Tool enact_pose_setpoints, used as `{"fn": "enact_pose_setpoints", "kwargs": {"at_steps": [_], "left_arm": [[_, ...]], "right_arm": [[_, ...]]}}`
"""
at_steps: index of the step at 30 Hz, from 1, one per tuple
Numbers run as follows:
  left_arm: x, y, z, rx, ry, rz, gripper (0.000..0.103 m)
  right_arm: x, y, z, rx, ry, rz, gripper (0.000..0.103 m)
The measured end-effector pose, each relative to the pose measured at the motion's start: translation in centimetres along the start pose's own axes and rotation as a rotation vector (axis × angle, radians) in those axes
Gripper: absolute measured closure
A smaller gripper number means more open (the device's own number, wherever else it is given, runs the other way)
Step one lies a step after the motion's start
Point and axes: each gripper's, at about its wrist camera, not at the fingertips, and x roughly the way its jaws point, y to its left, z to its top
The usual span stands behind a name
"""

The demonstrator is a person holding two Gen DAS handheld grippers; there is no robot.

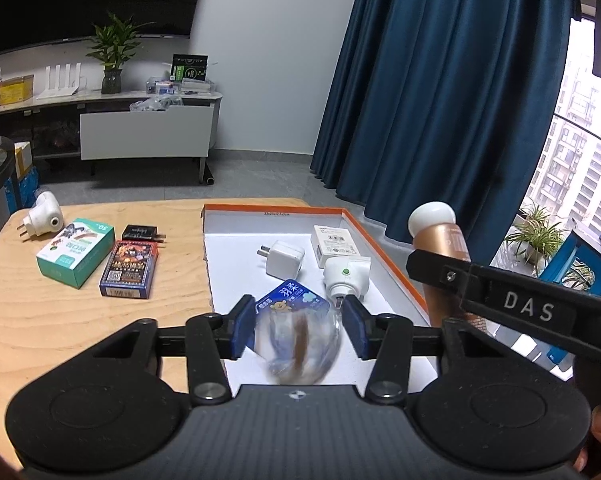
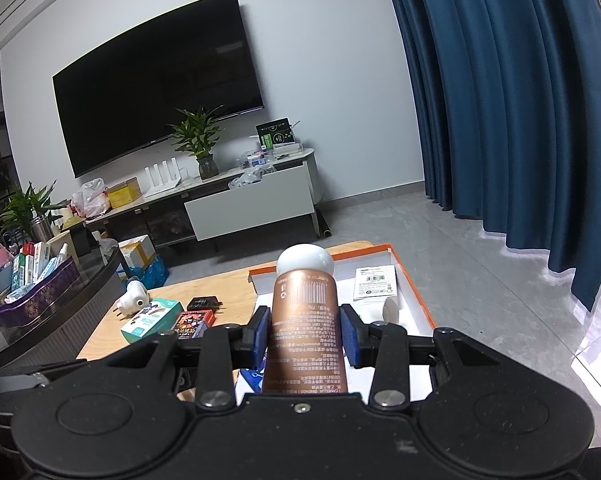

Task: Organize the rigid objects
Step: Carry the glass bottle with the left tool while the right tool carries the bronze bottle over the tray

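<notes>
A clear, rounded bottle with a blue label and a brown wick inside is clamped between the blue pads of the left claw, held over the near end of the orange-rimmed tray. The copper tube with a white cap is gripped about its middle by the right claw, above the tray's near right side. The step in hand is judged to be placing both into the tray, where a white charger, a white box and a white plug-in unit already lie. Each piece is best lowered onto bare white floor near the front, kept apart from those things, and released only once it is resting. The smooth bottle may roll, so it should be set down gently. A green box, a card box, a black adapter and a white plug remain on the counter.
</notes>
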Motion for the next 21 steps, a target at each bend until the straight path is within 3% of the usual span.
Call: {"fn": "enact_pose_setpoints", "kwargs": {"at_steps": [5, 14, 21], "left_arm": [[0.8, 0.5, -0.3, -0.013, 0.02, -0.019, 0.061], [1.7, 6.4, -0.5, -0.146, 0.079, 0.066, 0.062], [3.1, 5.6, -1.6, -0.112, 0.134, 0.046, 0.057]], "right_arm": [[0.5, -0.2, -0.5, -0.001, 0.008, -0.001, 0.057], [0.8, -0.9, -1.0, 0.013, 0.028, -0.025, 0.057], [2.8, -0.7, -2.3, -0.007, 0.102, -0.033, 0.057]]}}
